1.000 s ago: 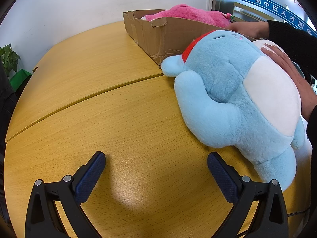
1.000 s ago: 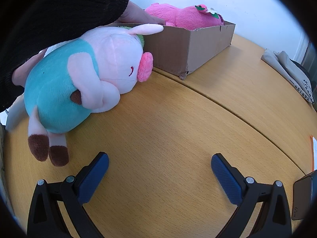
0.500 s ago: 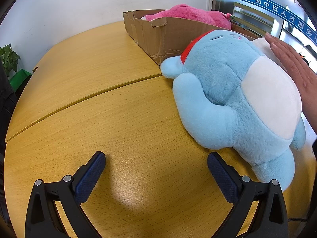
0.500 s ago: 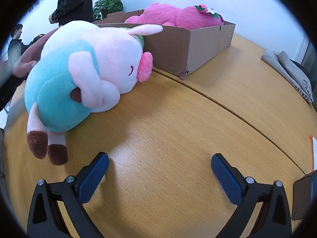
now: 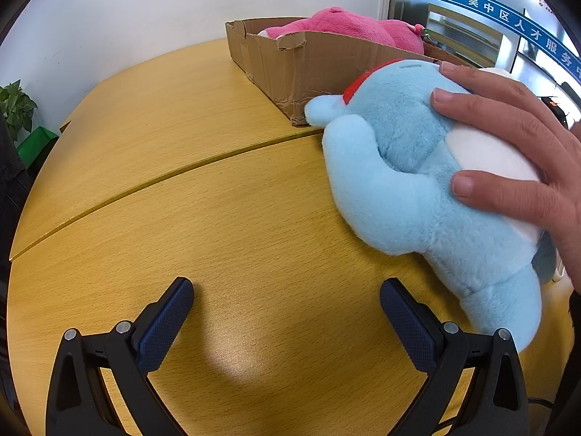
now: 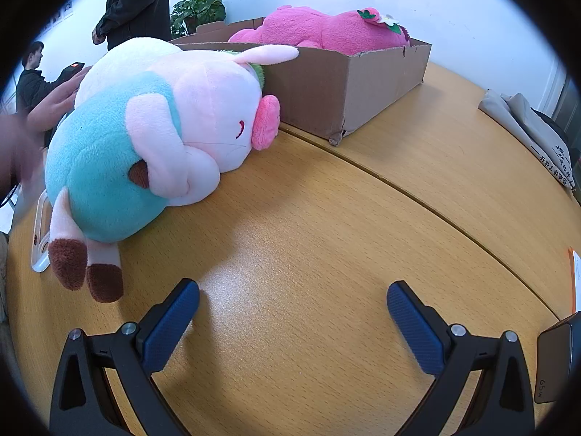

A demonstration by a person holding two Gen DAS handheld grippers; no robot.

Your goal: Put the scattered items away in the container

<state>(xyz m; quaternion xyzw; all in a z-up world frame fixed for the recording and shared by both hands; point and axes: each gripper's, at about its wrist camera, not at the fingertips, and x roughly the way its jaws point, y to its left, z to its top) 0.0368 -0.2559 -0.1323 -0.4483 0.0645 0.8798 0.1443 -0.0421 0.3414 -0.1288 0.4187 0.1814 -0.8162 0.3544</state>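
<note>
Since a moment ago, a bare hand [image 5: 515,152] has come down flat on the blue plush [image 5: 410,181], which lies on the wooden table [image 5: 218,200] with its head touching the cardboard box [image 5: 312,65]. Pink plush [image 6: 326,31]: inside that box. Pig plush [image 6: 152,138]: on its side against the box wall. My left tongs [image 5: 287,307] and right tongs [image 6: 293,307]: both spread wide, gripping nothing, above bare tabletop.
</note>
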